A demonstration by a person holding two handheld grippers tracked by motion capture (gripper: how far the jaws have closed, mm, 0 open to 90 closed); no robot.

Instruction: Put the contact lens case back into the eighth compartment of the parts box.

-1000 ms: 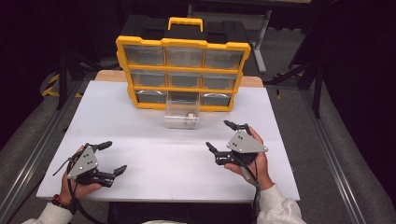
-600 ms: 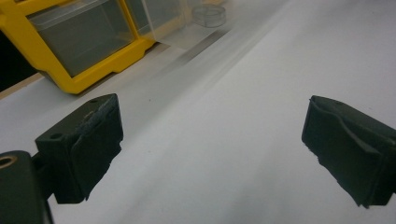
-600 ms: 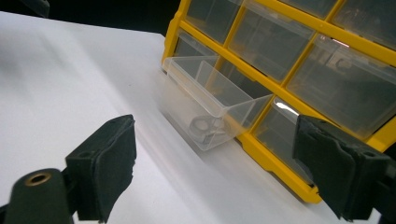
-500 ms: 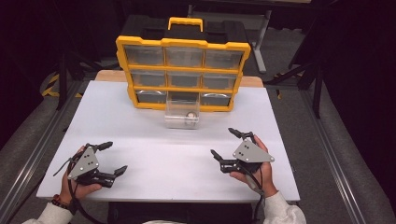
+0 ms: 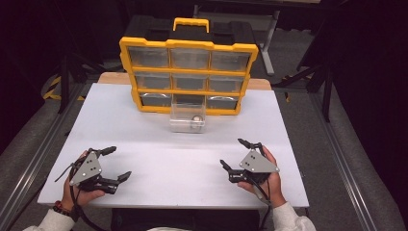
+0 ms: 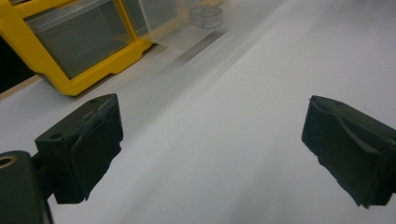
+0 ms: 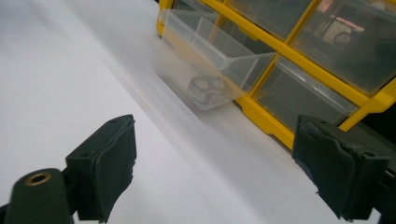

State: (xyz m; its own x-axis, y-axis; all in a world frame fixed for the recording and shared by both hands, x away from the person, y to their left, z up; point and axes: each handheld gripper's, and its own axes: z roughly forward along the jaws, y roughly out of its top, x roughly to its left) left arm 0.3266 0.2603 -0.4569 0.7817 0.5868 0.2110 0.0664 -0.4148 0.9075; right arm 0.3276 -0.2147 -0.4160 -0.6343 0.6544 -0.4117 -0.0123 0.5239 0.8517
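A yellow organiser (image 5: 188,77) with clear drawers stands at the back of the white table (image 5: 159,144). Its bottom middle drawer (image 5: 187,117) is pulled out and holds a small round grey object (image 5: 196,121), which sits inside the drawer (image 7: 212,58) as a disc (image 7: 205,88) in the right gripper view. My left gripper (image 5: 113,163) rests open near the front left edge with nothing between its jaws. My right gripper (image 5: 234,155) is open at the front right, also holding nothing, pointing toward the organiser (image 7: 299,51). The left gripper view catches the organiser's corner (image 6: 70,46) and the drawer (image 6: 196,18).
A black case (image 5: 192,26) with a yellow handle sits behind the organiser. Metal rails (image 5: 29,144) run along both sides of the table, and dark stands (image 5: 312,72) rise at the back right. A wooden board edge (image 5: 113,77) shows behind the table.
My right gripper has drawn back toward the front edge and slightly right. The left gripper has stayed where it was, and the drawer has not moved.
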